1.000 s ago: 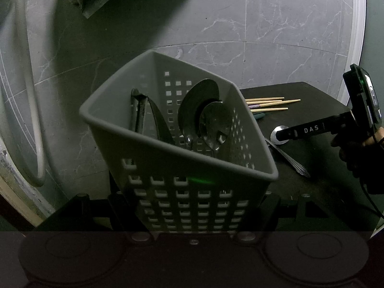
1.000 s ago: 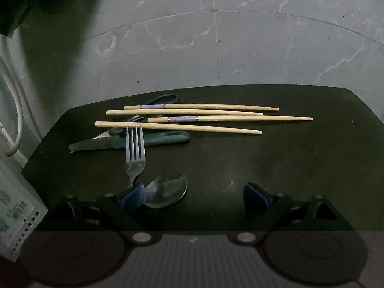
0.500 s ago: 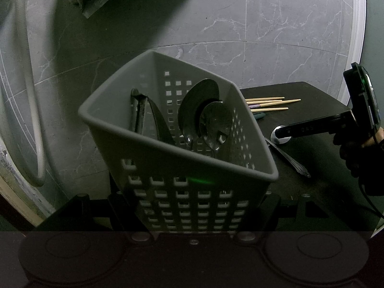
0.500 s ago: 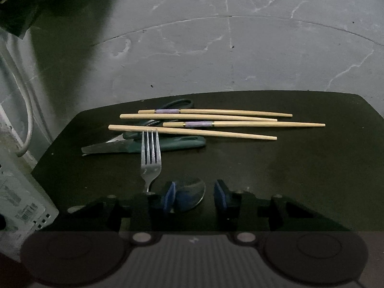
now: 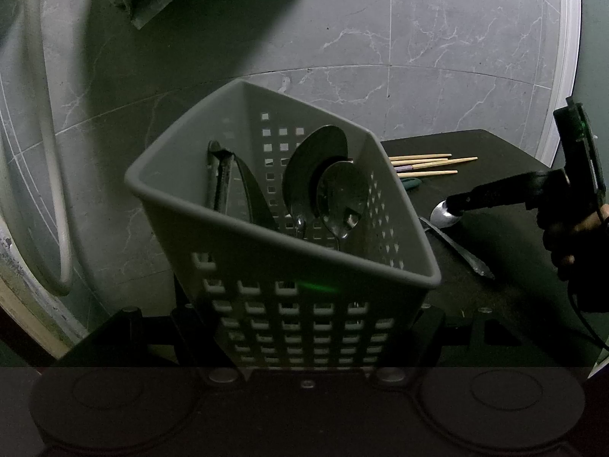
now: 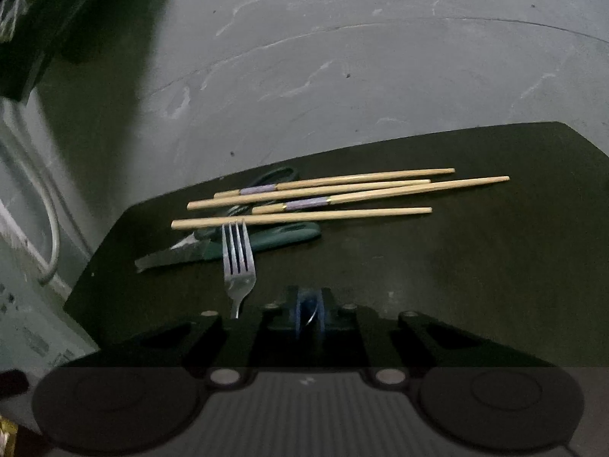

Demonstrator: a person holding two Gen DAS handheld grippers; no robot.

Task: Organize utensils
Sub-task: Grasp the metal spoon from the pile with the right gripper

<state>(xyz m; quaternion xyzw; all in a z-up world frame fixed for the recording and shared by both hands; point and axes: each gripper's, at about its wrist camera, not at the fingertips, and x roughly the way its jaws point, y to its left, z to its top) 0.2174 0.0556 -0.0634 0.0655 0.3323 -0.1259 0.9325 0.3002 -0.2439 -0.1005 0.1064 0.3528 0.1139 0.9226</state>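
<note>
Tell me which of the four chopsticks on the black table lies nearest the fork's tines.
The plain chopstick nearest the camera, lowest in the right wrist view. The fork has its tine tips right at it; the other three, two with purple bands, lie farther back.

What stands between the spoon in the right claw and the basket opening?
Nothing visible. The right claw has just closed on the spoon; bare tabletop separates it from the basket, whose open top has room beside two spoons.

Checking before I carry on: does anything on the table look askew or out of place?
The fork lies with its tines over the green-handled scissors, which sit under the chopsticks; a tangled pile. Otherwise nothing is spilled or damaged.
</note>
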